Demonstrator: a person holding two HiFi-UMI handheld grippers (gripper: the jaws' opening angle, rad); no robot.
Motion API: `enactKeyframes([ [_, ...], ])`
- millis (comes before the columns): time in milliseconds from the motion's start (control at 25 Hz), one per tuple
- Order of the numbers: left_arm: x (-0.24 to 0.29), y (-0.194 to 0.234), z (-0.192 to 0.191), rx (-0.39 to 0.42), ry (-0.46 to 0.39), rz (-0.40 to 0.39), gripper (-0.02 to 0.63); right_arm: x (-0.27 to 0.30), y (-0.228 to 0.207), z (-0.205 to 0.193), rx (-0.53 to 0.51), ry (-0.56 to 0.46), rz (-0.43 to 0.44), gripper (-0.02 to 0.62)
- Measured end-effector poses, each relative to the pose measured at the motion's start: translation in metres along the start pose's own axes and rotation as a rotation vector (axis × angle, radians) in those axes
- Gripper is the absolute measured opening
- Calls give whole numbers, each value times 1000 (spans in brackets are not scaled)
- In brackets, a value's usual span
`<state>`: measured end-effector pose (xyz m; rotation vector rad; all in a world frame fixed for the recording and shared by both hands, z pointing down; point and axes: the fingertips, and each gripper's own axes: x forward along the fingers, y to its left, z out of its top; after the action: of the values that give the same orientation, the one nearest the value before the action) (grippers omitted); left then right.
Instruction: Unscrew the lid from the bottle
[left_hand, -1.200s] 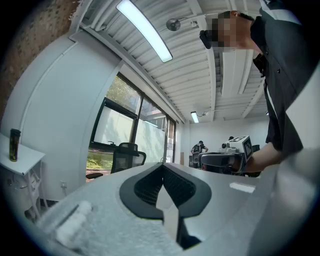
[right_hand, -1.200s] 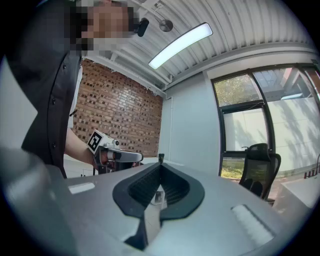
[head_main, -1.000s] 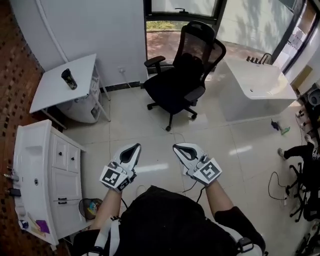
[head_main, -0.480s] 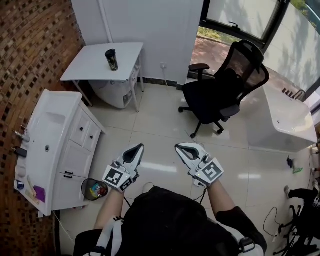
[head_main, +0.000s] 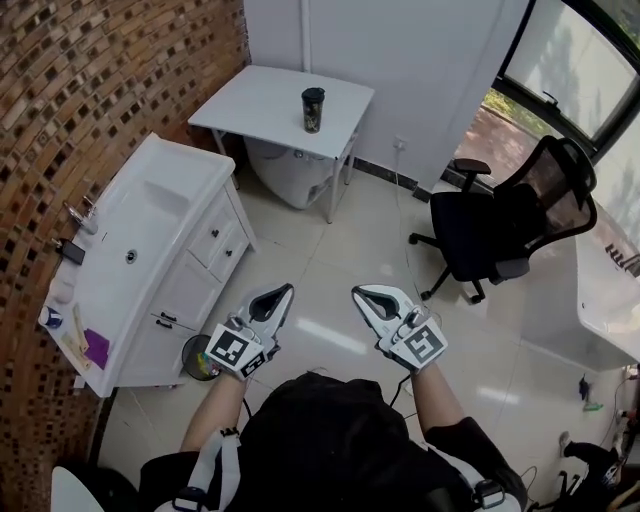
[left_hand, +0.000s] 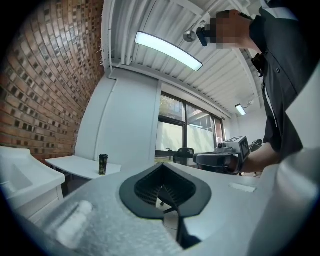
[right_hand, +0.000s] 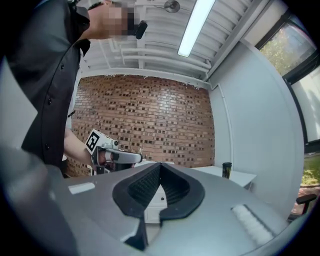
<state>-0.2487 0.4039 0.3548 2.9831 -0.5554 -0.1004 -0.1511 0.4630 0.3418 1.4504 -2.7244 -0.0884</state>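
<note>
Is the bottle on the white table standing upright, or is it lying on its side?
Upright. In the head view the bottle stands on its base on the white table, with its dark lid at the top.

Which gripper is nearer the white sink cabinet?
Left. In the head view the left gripper is held just right of the sink cabinet, not touching; the right gripper is beyond it, farther from the cabinet.

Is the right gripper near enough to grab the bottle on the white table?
Probably not yet. The bottle stands on the white table, far across the floor from the right gripper. Nothing blocks the way.
</note>
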Motion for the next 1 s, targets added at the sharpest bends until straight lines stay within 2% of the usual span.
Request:
enactKeyframes([
  [200, -7, 23, -3, 1, 3, 64, 3, 37, -2, 12, 9, -41, 77, 6],
  [400, 11, 29, 0, -5, -24, 135, 3, 49, -24, 18, -19, -47, 153, 6],
  [680, 46, 32, 13, 2, -82, 232, 3, 37, -60, 24, -56, -51, 253, 6],
  [1000, 78, 15, -3, 9, -65, 275, 3, 11, -82, 26, -35, -80, 302, 6],
])
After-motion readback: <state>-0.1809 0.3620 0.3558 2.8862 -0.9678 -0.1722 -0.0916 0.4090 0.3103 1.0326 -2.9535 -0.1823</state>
